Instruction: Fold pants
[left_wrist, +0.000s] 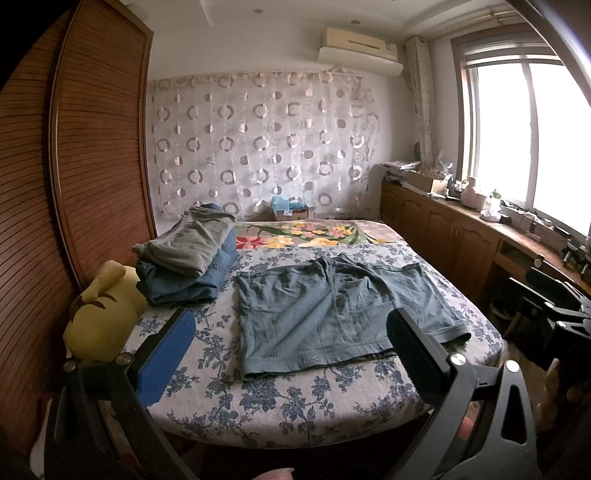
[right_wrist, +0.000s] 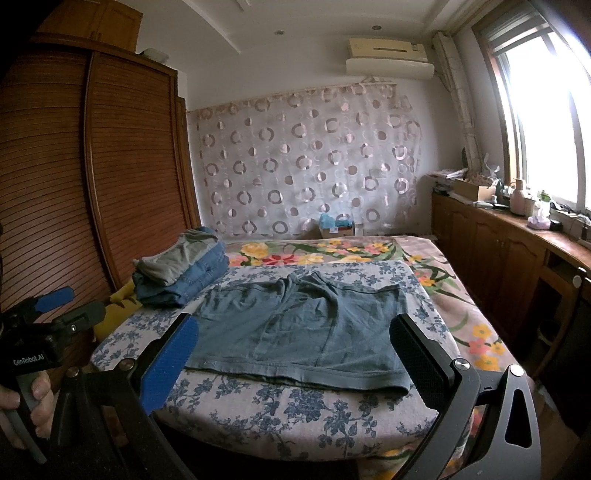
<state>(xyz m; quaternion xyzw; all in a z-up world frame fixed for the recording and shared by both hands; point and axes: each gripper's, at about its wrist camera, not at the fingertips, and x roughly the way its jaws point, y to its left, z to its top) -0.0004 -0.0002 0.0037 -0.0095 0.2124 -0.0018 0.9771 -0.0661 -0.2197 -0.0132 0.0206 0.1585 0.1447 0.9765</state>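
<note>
Approaching: you are at the start of the fold; the pants (left_wrist: 332, 314) lie spread flat on the bed (left_wrist: 295, 406), and neither pair of tongs has touched them yet.
Left tongs: your left tongs (left_wrist: 288, 354) hang released, jaws wide apart, nothing between them, held above the near edge of the bed.
Right tongs: your right tongs (right_wrist: 295, 358) are likewise released and empty, jaws spread to either side of the near hem.
Pants relative to left tongs: just ahead, a little toward the black jaw side; the near hem sits between the blue finger (left_wrist: 166, 362) and the black finger (left_wrist: 417, 354).
Pants relative to right tongs: straight ahead and centred, the near hem spanning almost the whole gap between the jaws.
Your hands: a hand (right_wrist: 26, 406) grips the left tool's handle, seen at the left margin of the right view.
Next move, as a judgement: bring each pair of tongs down to a near corner of the hem and pinch one cloth edge cleanly.
Beyond the tongs: a folded clothes stack (left_wrist: 188, 258) lies ahead on the blue-jaw side, apart from the pants, with a yellow plush toy (left_wrist: 103, 314) nearer you on that side.
</note>
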